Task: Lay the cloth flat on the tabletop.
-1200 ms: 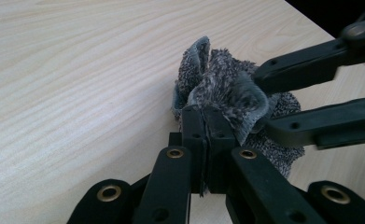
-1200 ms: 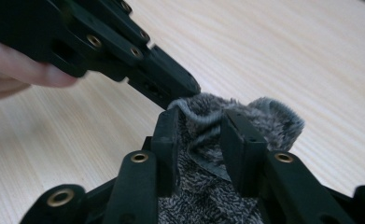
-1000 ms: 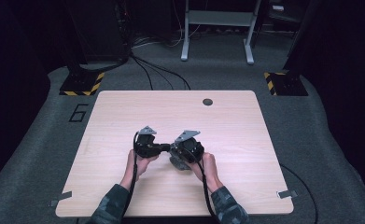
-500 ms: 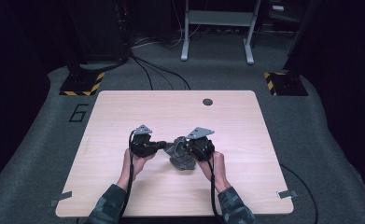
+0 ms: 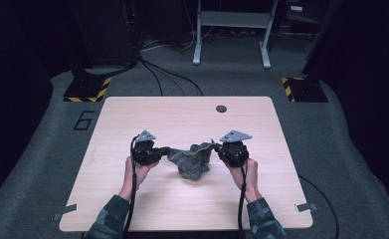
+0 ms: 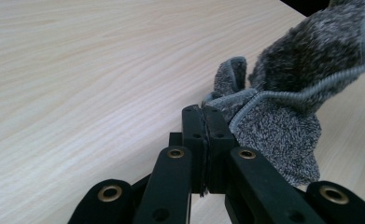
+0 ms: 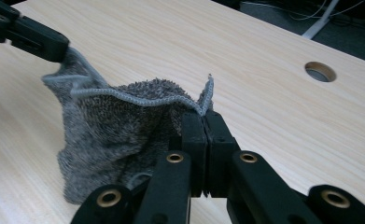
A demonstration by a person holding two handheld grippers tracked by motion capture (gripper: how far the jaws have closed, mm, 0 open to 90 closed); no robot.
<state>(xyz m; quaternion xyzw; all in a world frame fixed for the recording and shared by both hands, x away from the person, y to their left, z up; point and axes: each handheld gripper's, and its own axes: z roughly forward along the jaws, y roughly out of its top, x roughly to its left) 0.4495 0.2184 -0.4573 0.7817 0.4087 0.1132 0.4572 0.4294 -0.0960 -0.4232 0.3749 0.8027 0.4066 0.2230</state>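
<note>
A small grey fluffy cloth [image 5: 193, 159] with a stitched light-grey hem hangs between my two grippers above the middle of the wooden table [image 5: 132, 114]. My left gripper [image 5: 165, 150] is shut on the cloth's left edge, and the cloth [image 6: 283, 98] rises to the right of its jaws in the left gripper view. My right gripper [image 5: 217, 147] is shut on the opposite hem corner. In the right gripper view the cloth [image 7: 119, 126] sags to the left of my right gripper [image 7: 202, 116], with the left gripper's fingertips [image 7: 54, 46] pinching its far corner at the upper left.
A round cable hole [image 5: 221, 108] lies near the table's far edge, also seen as the hole [image 7: 320, 71] in the right gripper view. Beyond the table are floor cables, a metal stand [image 5: 232, 30] and two black-and-yellow-striped bases [image 5: 87, 89].
Both grippers have moved apart, the left to the left and the right to the right. The cloth, bunched between them before, is now pulled out wider and lifted.
</note>
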